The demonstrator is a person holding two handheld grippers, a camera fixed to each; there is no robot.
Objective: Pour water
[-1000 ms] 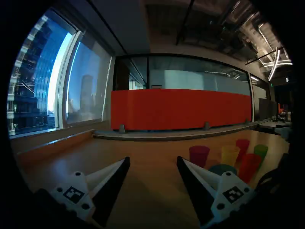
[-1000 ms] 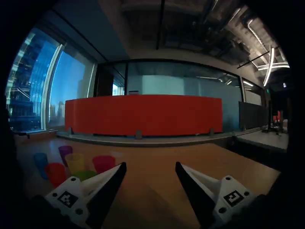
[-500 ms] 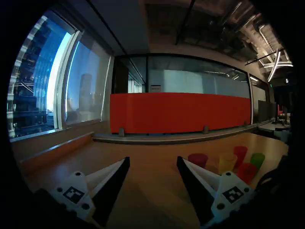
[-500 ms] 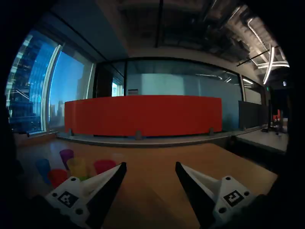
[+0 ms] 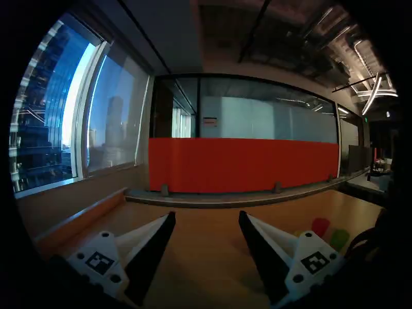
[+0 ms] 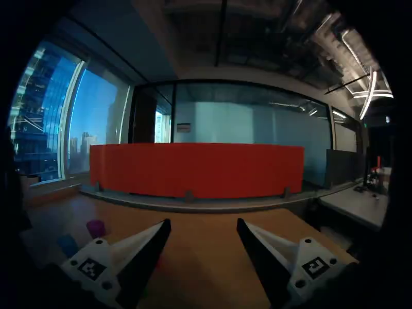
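While they both hover over the wooden table (image 5: 206,260), the left gripper (image 5: 206,213) has its fingers spread wide with nothing between them, and it's the same deal for the right gripper (image 6: 203,221). The cups sit on the table short of the red partition (image 5: 242,165). In the left gripper view, a red cup (image 5: 320,225) and a green cup (image 5: 339,238) are toward its right end. In the right gripper view, a purple cup (image 6: 96,227) and a blue cup (image 6: 67,244) are toward its left end.

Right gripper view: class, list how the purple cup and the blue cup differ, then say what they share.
Colour: the purple cup is purple, the blue cup is blue. Place: the purple cup stands farther back, while the blue cup sits nearer and more to the left. Both stand on the wooden table, beside the open right gripper, and neither is touched.
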